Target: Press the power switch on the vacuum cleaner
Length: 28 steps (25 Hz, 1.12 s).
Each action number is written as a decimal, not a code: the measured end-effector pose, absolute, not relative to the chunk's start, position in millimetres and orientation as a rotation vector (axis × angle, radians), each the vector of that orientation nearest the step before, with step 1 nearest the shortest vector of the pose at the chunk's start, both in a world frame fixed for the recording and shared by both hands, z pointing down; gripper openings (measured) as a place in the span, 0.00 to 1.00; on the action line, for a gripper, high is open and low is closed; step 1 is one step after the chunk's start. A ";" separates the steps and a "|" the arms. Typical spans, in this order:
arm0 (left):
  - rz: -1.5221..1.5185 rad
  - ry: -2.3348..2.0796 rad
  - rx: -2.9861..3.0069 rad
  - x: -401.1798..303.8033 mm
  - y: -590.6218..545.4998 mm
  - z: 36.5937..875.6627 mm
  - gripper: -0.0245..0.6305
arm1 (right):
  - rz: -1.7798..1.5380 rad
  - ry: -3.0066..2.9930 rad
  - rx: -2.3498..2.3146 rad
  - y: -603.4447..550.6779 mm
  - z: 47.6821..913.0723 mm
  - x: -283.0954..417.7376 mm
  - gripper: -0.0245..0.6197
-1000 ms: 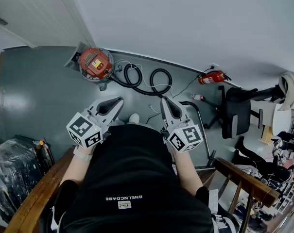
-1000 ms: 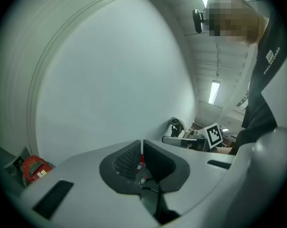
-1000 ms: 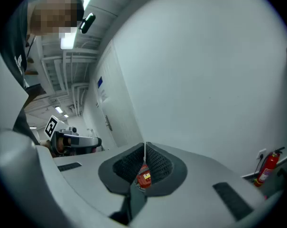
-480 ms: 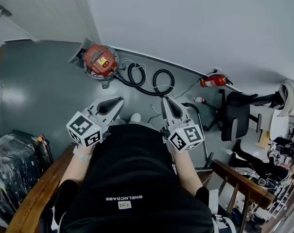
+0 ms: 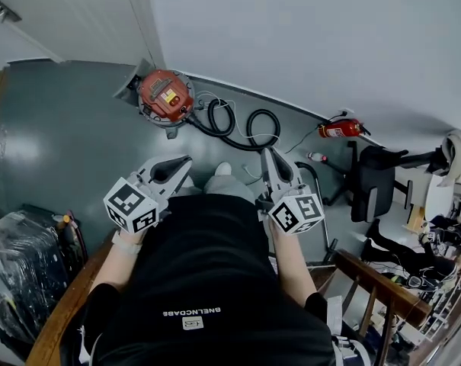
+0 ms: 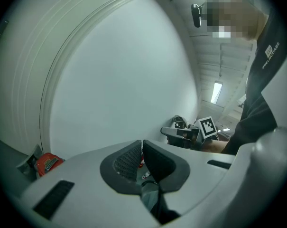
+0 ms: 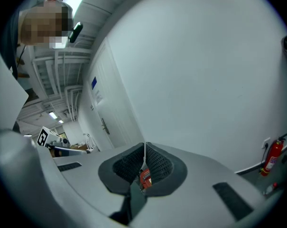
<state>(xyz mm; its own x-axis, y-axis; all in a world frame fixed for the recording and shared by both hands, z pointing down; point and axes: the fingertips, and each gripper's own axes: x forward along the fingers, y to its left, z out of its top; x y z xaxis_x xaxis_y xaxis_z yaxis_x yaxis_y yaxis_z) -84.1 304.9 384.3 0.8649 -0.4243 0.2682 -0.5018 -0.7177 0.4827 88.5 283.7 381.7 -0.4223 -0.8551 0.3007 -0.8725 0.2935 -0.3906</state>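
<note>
A round red vacuum cleaner (image 5: 165,95) stands on the grey floor by the wall's foot, its black hose (image 5: 249,128) coiled to its right. Its top carries a yellow panel; the switch itself is too small to make out. My left gripper (image 5: 180,163) is held at waist height, well short of the cleaner, jaws shut and empty. My right gripper (image 5: 268,155) is level with it, also shut and empty. In the left gripper view the vacuum cleaner (image 6: 47,163) shows at lower left. In the right gripper view a red bit of the vacuum cleaner (image 7: 145,178) shows behind the closed jaws.
A red fire extinguisher (image 5: 341,130) lies by the wall at right. A black office chair (image 5: 375,181) stands beyond it, with shoes and clutter further right. A wooden rail (image 5: 382,284) runs at lower right, and wrapped bags (image 5: 20,265) sit at lower left.
The view has shifted so the vacuum cleaner sits nearer and more central. Both grippers stay shut, the right one a little further forward.
</note>
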 end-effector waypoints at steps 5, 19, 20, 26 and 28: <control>0.188 -0.675 2.460 -77.8 283.8 390.6 0.06 | 0.809 -2.483 1.654 266.9 390.2 95.1 0.09; 0.181 -0.771 2.433 22.5 158.0 398.6 0.06 | 0.732 -2.569 1.435 132.2 394.9 176.3 0.09; 0.177 -0.775 2.431 32.5 148.7 397.5 0.06 | 0.737 -2.577 1.416 124.3 394.2 182.1 0.09; 0.181 -0.811 2.443 84.4 108.1 391.3 0.06 | 0.744 -2.624 1.313 87.8 392.0 213.1 0.09; 0.191 -0.831 2.439 93.3 101.4 392.7 0.06 | 0.730 -2.648 1.266 81.5 391.6 215.8 0.09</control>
<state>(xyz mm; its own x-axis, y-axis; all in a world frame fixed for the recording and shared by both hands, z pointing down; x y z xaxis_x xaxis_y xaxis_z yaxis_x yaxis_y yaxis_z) 93.3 101.4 392.7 0.7989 -0.5219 0.2991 -0.6001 -0.6573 0.4559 215.8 81.5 391.6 -0.6437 -0.7023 0.3039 -0.7588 0.5346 -0.3720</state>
